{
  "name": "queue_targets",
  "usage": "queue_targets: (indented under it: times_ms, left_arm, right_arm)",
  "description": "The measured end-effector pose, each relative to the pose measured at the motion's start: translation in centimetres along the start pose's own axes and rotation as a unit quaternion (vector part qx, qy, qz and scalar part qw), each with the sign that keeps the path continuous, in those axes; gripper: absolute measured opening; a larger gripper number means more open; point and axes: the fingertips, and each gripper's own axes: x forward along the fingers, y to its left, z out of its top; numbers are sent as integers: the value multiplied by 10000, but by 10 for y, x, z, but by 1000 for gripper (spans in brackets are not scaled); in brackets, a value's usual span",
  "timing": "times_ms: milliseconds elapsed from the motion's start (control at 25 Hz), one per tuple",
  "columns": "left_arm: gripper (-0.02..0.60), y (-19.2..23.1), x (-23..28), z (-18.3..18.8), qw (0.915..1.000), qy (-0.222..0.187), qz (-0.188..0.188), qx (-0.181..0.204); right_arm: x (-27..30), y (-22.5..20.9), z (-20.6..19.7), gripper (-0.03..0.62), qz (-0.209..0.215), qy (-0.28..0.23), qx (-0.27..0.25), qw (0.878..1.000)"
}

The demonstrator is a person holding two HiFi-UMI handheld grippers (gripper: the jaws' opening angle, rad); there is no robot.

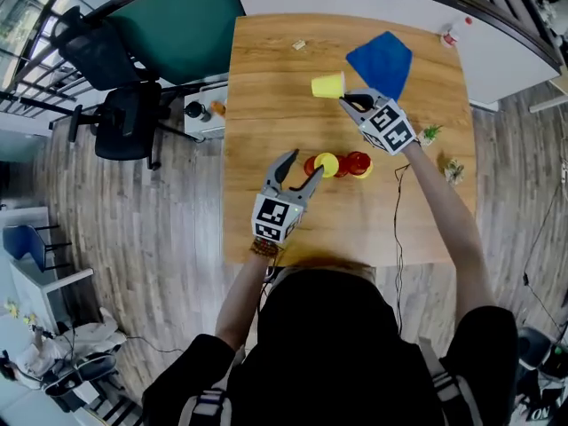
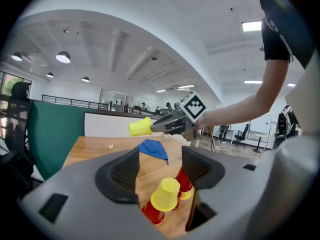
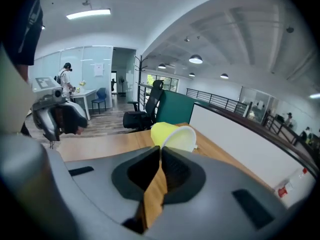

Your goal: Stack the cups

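Observation:
My right gripper (image 1: 348,98) is shut on the rim of a yellow cup (image 1: 327,85), held on its side above the far half of the wooden table (image 1: 266,105). In the right gripper view that cup (image 3: 175,136) sticks out past the closed jaws, its white inside showing. A cluster of cups stands mid-table: a yellow cup (image 1: 327,163) upside down over a red one (image 1: 311,165), and a red cup (image 1: 357,161) over another yellow one (image 1: 365,172). My left gripper (image 1: 297,169) is open just left of the cluster, which shows between its fingers (image 2: 165,194).
A blue cloth (image 1: 382,60) lies at the far right of the table. A small pale scrap (image 1: 299,44) lies near the far edge, and a white bottle (image 1: 451,34) near the far right corner. Two little plants (image 1: 431,133) sit at the right edge. Office chairs (image 1: 124,118) stand left of the table.

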Motion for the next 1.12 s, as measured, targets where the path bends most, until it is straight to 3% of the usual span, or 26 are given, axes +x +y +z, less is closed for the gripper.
queue_targets:
  times_ms: [320,600,720,920,1120]
  left_arm:
    - [279,-9,0,22,9938,-231,-503,-963]
    - [314,-4,-30,27,9716,-686,-912,-2073]
    - [314,-6,-35,30,9553,-923,-1034,-2610]
    - [314,-5,-35,37,9094,-1443,-1324,-3669]
    - [314,-4,-29,22,8748,-1570,-1254,-4408]
  right_arm:
    - [-80,86,2,23,317,-523,268,9978]
    - [-86,163,11,23,652,-964,441,9922]
    - [-95,178,11,23,766,-1145,536,9890]
    - [-107,192,6,25,794,-1447,670,9840]
    - [-124,190,8,23,555,-1745,831,9796]
